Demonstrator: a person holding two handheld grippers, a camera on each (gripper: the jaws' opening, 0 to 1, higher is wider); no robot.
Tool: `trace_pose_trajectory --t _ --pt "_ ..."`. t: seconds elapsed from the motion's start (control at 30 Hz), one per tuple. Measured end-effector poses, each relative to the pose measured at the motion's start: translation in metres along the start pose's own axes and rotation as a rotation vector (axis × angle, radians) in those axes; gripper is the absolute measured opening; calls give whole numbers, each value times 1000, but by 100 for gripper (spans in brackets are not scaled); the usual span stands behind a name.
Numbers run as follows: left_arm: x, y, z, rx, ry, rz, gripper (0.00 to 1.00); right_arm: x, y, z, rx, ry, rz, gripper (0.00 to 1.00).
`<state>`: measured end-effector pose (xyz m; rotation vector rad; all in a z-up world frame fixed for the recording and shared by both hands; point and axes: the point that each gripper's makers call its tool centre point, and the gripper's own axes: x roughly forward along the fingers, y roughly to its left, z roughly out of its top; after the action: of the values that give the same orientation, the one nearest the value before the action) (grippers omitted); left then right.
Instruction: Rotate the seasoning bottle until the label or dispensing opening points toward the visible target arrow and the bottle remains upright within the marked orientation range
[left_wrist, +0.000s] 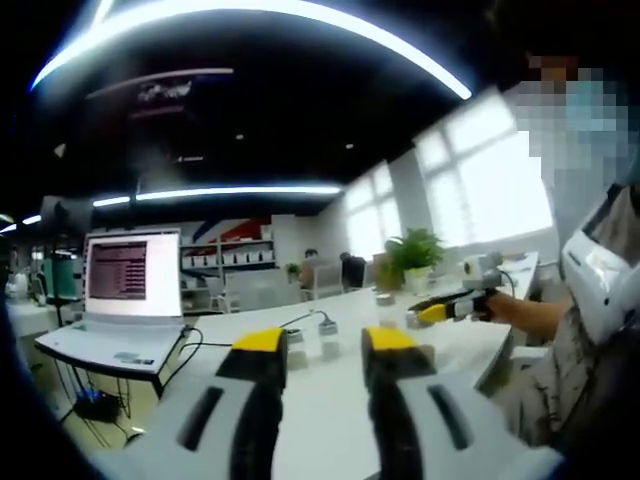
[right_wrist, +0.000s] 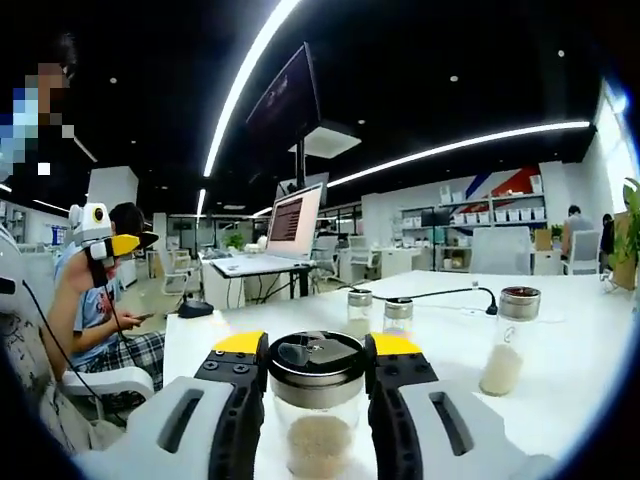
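Right tool (right_wrist: 316, 372) squeezes seasoning bottle (right_wrist: 316, 400) at lid, bottle upright on white worktop (right_wrist: 570, 360). Three more small bottles (right_wrist: 510, 340) stand further back. Left tool (left_wrist: 325, 350) wide apart, holds nothing, laptop (left_wrist: 125, 300) nearby.

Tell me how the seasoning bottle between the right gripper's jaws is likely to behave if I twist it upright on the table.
The seasoning bottle looks like clear glass with a metal lid, so probably rigid, smooth and somewhat slippery against the right gripper. It seems only partly filled with pale granules low down, so likely light and fairly stable. Being round, it should spin readily on the white table.
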<state>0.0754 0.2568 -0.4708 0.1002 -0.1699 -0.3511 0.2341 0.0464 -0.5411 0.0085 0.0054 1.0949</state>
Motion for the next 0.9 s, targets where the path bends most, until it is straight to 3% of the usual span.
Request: trace_pose_trajectory --t 0.4,0.9 --pt "0 0 -1 -2 4 -3 31 -2 -1 -2 40 18 92 38" --pt "2 -5 -4 -5 10 -18 31 -3 -1 -5 103 12 272 38"
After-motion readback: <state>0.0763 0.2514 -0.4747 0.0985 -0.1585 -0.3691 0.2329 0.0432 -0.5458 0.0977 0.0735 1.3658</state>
